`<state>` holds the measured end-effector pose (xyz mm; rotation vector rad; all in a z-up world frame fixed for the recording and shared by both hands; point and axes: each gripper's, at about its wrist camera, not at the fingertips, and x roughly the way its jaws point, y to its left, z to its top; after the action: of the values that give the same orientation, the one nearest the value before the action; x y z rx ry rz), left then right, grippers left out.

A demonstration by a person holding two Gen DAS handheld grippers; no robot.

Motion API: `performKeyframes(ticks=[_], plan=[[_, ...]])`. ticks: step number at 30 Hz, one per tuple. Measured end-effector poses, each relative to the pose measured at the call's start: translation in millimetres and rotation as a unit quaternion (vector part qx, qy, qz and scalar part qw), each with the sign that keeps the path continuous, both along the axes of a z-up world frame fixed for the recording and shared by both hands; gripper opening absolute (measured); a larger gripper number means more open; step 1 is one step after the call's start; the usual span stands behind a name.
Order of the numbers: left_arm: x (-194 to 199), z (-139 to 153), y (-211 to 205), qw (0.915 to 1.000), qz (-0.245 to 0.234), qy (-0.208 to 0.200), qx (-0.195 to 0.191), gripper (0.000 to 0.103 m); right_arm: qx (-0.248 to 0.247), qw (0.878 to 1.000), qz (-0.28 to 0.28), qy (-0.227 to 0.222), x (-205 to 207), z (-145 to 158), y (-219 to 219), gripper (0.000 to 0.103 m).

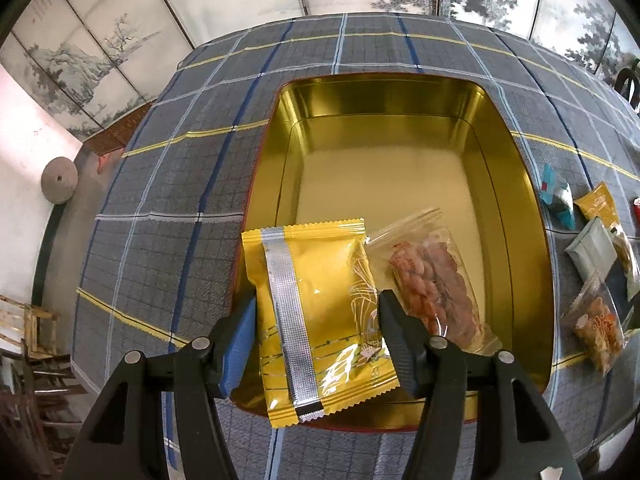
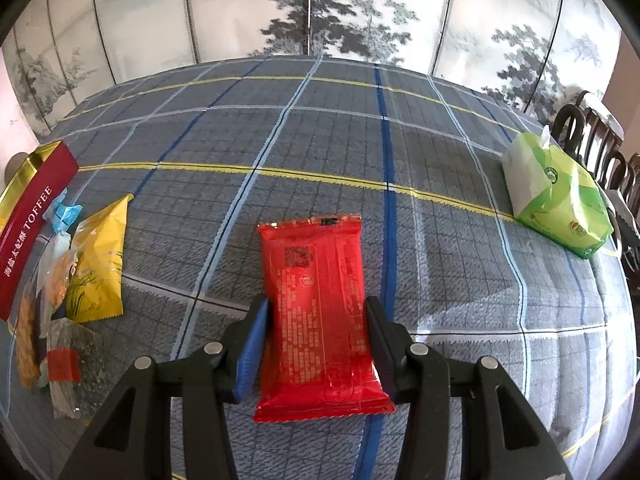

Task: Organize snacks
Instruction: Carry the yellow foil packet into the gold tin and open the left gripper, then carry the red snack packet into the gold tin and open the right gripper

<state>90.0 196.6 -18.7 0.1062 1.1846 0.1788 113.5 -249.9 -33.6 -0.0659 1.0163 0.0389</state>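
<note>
In the left wrist view an open tin (image 1: 400, 92), gold inside and red outside, stands on the checked cloth. A clear bag of pinkish snacks (image 1: 432, 280) lies in its near part. My left gripper (image 1: 316, 300) hovers over the tin's near left corner. Its fingers touch both side edges of a yellow packet (image 1: 320, 320), seam side up, whose near end overhangs the rim. In the right wrist view my right gripper (image 2: 316, 300) is shut on a red packet (image 2: 320, 320), printed back up, low over the cloth.
Loose snacks lie on the cloth right of the tin: a blue packet (image 1: 558, 200), a yellow one (image 1: 600, 204), a grey one (image 1: 592, 252) and a clear bag (image 1: 596, 328). A green tissue pack (image 2: 560, 200) sits far right, with chairs (image 2: 600, 140) behind it.
</note>
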Motion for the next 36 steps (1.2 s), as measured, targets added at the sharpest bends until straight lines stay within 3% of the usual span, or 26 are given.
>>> performKeyframes(ticks=[5,11,20,26,36], plan=[[-2,-2,2,0.9999,0.005,-0.002,-0.009,0.060,-0.007,1.000,-0.017,0.004,-1,0,4,0.048],[-7,-1,3,0.9997,0.004,-0.014,-0.022,0.076,-0.018,0.999,-0.039,0.009,-1,2,11,0.046],[-21,20,9,0.9976,0.014,-0.053,-0.042,0.081,-0.010,0.996,-0.088,0.014,1,6,12,0.044],[-37,37,14,0.9951,0.042,-0.085,-0.029,0.085,0.008,0.993,-0.118,-0.001,0,20,15,0.044],[-60,46,20,0.9909,0.072,-0.104,-0.047,0.086,0.052,0.995,-0.069,-0.039,-12,62,75,0.044]])
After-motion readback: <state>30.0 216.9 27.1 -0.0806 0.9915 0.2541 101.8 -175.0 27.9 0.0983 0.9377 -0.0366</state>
